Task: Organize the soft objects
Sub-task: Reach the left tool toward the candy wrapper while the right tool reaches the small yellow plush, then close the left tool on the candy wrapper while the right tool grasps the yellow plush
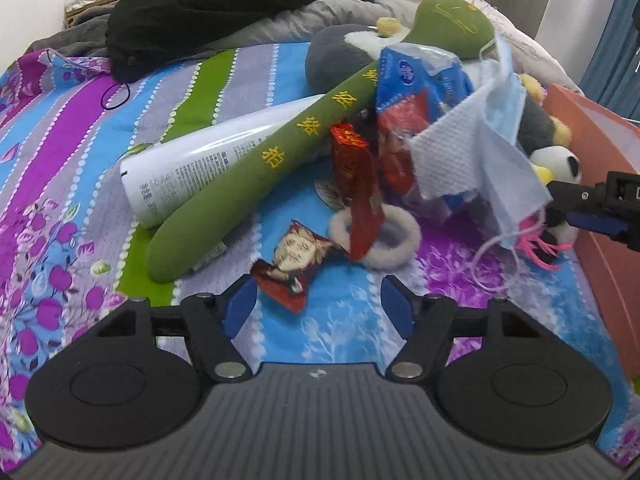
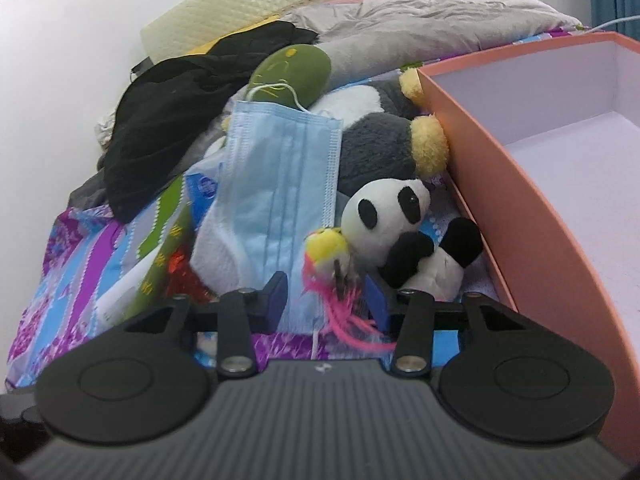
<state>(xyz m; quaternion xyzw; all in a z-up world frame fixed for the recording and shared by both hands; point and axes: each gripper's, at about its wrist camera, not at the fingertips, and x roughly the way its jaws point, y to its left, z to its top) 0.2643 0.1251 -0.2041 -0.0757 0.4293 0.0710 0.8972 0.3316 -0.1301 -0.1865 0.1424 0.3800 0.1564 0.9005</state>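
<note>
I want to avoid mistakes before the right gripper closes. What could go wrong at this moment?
1. The right gripper is open around the small toy with pink feathers, but the blue face mask hangs just behind it, so both may get pinched.
2. The mask's ear loop dangles and could snag.
3. The panda plush sits close and may be knocked aside.

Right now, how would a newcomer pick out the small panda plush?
Find the orange box on the bed's right side. Against its outer wall lies the panda plush, below a grey toy with yellow feet. It alone is white with black eye patches and limbs.
</note>
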